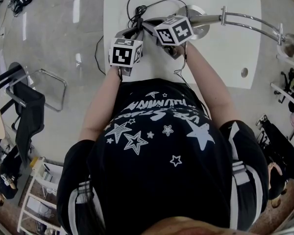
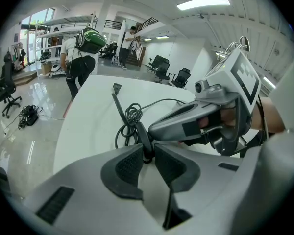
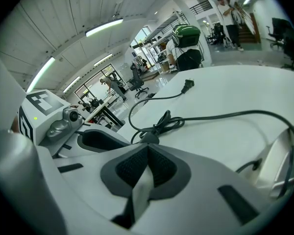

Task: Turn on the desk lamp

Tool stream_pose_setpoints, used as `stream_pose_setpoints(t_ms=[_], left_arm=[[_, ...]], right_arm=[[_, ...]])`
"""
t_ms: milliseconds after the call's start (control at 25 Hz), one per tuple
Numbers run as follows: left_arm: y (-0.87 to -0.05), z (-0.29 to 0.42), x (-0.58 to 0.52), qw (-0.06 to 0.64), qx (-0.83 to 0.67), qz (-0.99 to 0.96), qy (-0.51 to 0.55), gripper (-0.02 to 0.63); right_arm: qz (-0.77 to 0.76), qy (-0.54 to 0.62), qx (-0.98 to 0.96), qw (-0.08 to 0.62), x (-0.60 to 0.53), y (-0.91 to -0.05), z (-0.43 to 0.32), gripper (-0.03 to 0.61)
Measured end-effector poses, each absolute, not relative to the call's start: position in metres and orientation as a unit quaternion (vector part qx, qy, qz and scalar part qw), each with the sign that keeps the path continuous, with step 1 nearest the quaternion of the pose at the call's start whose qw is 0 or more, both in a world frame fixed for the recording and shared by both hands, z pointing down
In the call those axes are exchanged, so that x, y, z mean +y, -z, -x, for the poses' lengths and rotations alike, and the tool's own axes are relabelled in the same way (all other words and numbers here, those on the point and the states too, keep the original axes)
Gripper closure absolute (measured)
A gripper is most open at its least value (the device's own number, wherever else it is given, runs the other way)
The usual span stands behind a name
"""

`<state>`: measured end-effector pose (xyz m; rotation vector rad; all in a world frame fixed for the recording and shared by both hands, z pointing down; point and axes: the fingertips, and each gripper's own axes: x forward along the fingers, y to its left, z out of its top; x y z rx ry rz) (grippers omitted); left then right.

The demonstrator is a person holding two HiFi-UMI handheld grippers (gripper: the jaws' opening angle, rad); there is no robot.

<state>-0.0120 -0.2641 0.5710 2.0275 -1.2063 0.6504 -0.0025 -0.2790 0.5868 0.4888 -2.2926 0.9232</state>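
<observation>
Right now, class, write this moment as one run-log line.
left gripper: shut on cord switch | right gripper: shut, tips at that switch | plug: lying loose on table

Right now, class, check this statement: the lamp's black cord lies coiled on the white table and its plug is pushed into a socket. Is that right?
One part is wrong. The plug is not in a socket: it lies loose on the white table, as the right gripper view shows. The rest holds: the black cord does lie coiled on that table.
</observation>
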Motion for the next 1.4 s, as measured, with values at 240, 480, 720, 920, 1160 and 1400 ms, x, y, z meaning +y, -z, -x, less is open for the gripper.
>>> stream_pose_setpoints(t_ms=[240, 480, 720, 920, 1160, 1400], left_arm=[[-0.571, 0.014, -0.264, 0.338, -0.468, -0.778, -0.247, 0.526], [-0.569, 0.013, -0.263, 0.329, -0.475, -0.778, -0.247, 0.526], [-0.568, 0.017, -0.261, 0.319, -0.476, -0.781, -0.249, 0.526], [-0.552, 0.028, -0.259, 0.304, -0.492, -0.783, -0.23, 0.526], [-0.525, 0.045, -0.253, 0.292, -0.503, -0.793, -0.183, 0.526], [-0.504, 0.056, -0.236, 0.292, -0.471, -0.818, -0.153, 0.526]], right_arm=[[-0.19, -0.345, -0.867, 0.304, -0.279, -0.587, 0.004, 0.574], [-0.204, -0.334, -0.869, 0.303, -0.278, -0.576, 0.004, 0.574], [-0.21, -0.335, -0.869, 0.297, -0.273, -0.577, 0.0, 0.574], [-0.229, -0.327, -0.871, 0.287, -0.27, -0.565, -0.002, 0.574], [-0.247, -0.325, -0.875, 0.262, -0.261, -0.548, -0.001, 0.574], [-0.27, -0.296, -0.882, 0.249, -0.246, -0.524, 0.017, 0.574]])
